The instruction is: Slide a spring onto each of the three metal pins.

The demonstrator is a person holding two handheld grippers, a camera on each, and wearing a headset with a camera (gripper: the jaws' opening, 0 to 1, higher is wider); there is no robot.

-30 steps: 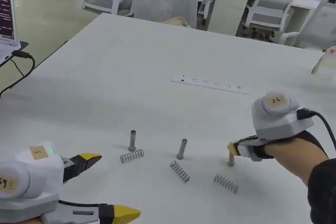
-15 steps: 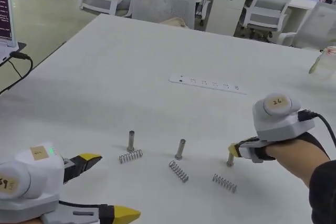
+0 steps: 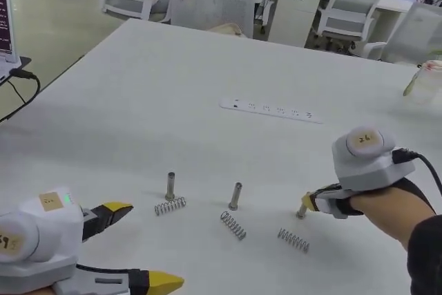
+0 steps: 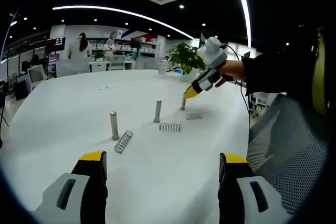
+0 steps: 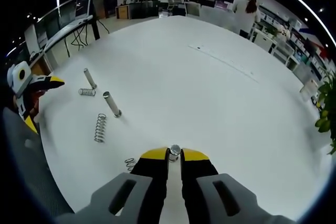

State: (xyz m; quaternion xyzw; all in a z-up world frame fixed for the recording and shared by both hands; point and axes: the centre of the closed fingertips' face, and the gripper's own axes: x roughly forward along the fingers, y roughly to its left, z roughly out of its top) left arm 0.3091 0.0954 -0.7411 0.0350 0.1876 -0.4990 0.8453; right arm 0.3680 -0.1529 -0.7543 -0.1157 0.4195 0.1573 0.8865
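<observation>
Head view: three metal pins stand upright in a row on the white counter (image 3: 138,101), the left pin (image 3: 170,186), the middle pin (image 3: 235,196) and the right pin (image 3: 302,211). A spring lies flat near each: the left spring (image 3: 170,206), the middle spring (image 3: 233,225) and the right spring (image 3: 293,240). None is on a pin. The right hand-held gripper (image 3: 307,203) meets the right pin's top; the left hand-held gripper (image 3: 145,245) sits low at the near edge, apart from the parts. A power strip (image 3: 271,110) lies farther back. Left gripper view: its yellow-tipped jaws stand wide apart over bare counter, the pins and springs ahead. Right gripper view: the jaws are pressed together, pinching the right pin (image 5: 175,151) by its top, the right spring (image 5: 129,163) just beside them.
</observation>
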